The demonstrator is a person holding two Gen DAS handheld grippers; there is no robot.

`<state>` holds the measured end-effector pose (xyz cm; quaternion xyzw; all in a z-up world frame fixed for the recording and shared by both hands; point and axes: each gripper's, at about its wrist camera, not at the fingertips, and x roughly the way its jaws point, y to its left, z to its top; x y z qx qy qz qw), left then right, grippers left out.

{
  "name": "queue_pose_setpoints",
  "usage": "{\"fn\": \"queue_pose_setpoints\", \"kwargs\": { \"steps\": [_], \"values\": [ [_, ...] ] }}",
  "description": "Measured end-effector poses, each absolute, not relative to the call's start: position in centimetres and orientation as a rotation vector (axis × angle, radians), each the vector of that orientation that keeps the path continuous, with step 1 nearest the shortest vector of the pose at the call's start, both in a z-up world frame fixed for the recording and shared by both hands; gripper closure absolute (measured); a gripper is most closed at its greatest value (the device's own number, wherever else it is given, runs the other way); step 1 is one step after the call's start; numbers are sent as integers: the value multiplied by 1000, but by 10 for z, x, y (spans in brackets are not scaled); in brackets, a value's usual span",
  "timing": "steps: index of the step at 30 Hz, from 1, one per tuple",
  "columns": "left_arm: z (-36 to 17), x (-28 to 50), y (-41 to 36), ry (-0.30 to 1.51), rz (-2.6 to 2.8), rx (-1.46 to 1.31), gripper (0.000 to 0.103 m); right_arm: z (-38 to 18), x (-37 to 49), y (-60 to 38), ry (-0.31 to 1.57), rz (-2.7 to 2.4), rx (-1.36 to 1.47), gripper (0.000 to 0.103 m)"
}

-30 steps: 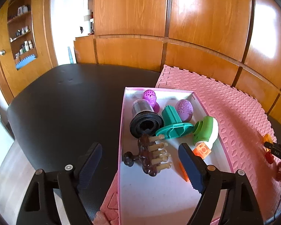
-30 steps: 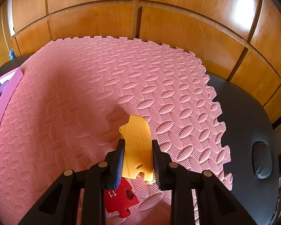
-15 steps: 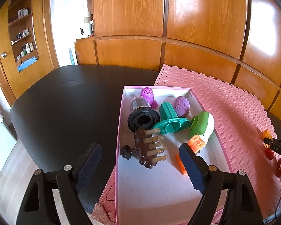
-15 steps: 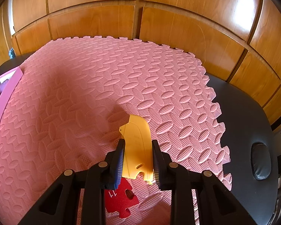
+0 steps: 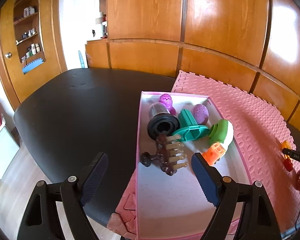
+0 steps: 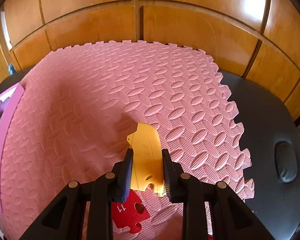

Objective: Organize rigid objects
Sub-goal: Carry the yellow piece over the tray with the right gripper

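So the right gripper (image 6: 147, 169) is pinching a flat yellow plastic piece (image 6: 147, 156) between its blue pads, and the piece is poking out past the fingertips over the pink foam mat (image 6: 130, 92). Right under the fingers a red puzzle piece (image 6: 130, 214) marked 11 is lying on the mat, half covered by the gripper. The left gripper (image 5: 150, 176) is hanging with its jaws spread wide and nothing between them, pointing down at the pink box (image 5: 139, 140), whose left wall is sitting between the two pads. Only the left wrist view is showing what's in that box: a brown hair claw clip (image 5: 166, 156), a black ring-shaped cap (image 5: 163, 127) on a clear jar, a teal plastic part (image 5: 190, 128), two purple balls (image 5: 200, 111), a green and white thing (image 5: 222, 134) and an orange block (image 5: 214, 153). The right wrist view is only catching the box's edge at far left. In the left view the right gripper's tip is barely peeking in at the right edge, with the red bits near it too blurry to name.
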<state>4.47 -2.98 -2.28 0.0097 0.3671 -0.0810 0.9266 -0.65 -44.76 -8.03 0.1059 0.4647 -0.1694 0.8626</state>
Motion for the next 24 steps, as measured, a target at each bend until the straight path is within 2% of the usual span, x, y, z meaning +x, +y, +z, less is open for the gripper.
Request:
{"fn": "queue_pose_setpoints", "kwargs": {
  "steps": [9, 24],
  "values": [
    [-25, 46, -6, 759, -133, -27, 17, -38, -11, -428, 869, -267, 307, 77],
    [-28, 49, 23, 753, -78, -76, 17, -6, 1, -236, 885, 275, 221, 77]
  ]
}}
